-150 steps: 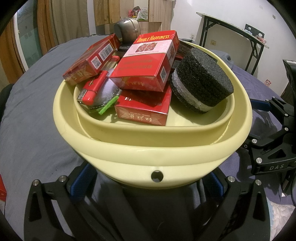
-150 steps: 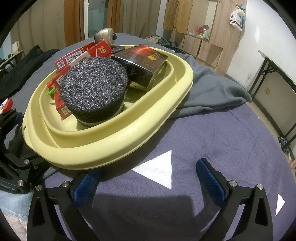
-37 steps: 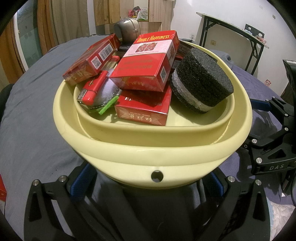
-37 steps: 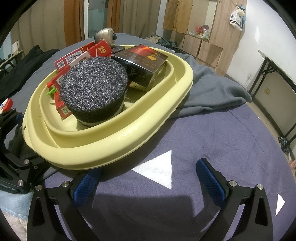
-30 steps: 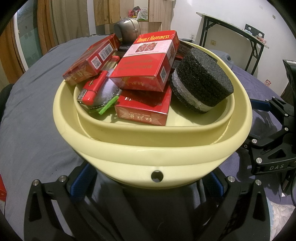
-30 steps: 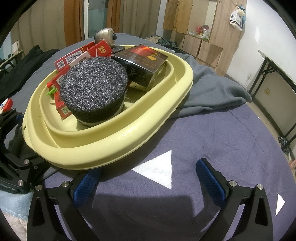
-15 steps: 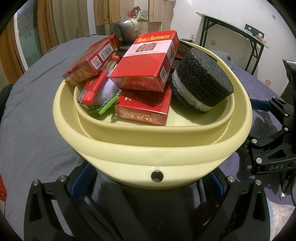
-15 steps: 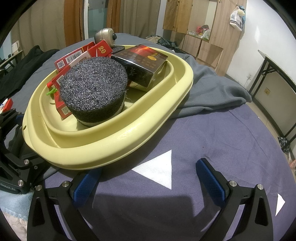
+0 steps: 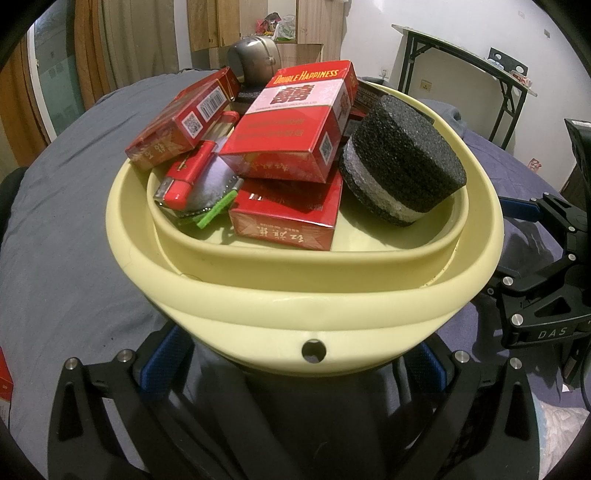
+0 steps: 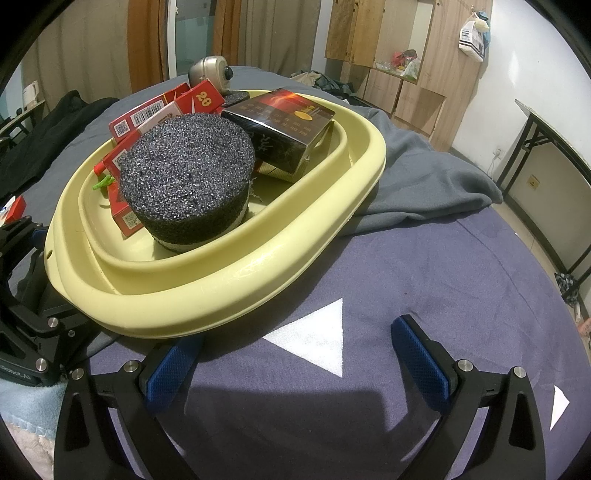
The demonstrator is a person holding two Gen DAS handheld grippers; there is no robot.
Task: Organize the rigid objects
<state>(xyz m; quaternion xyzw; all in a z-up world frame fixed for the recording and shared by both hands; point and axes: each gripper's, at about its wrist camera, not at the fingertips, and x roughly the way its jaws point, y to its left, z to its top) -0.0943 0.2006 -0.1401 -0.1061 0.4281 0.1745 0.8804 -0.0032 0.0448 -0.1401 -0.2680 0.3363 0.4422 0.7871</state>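
Observation:
A pale yellow basin [image 9: 295, 295] [image 10: 221, 295] rests on the cloth-covered bed, piled with rigid things. In it are red cigarette boxes [image 9: 291, 125] [image 10: 147, 110], a red lighter [image 9: 192, 173], a black foam cylinder [image 9: 402, 170] [image 10: 188, 173], a dark box [image 10: 284, 125] and a grey webcam [image 9: 255, 62] [image 10: 210, 75]. My left gripper [image 9: 295, 365] is open, its blue pads either side of the basin's near end, below the rim. My right gripper [image 10: 295, 362] is open over the purple cloth beside the basin, holding nothing. Its left pad [image 10: 170, 365] lies just under the rim.
A grey blanket [image 10: 417, 177] is bunched behind the basin. Another red box [image 9: 5, 380] [image 10: 14, 206] lies on the bed left of the left gripper. A light blue towel [image 10: 22, 398] sits at the near corner. A folding table [image 10: 554, 140] and wooden cabinets [image 10: 369, 33] stand beyond the bed.

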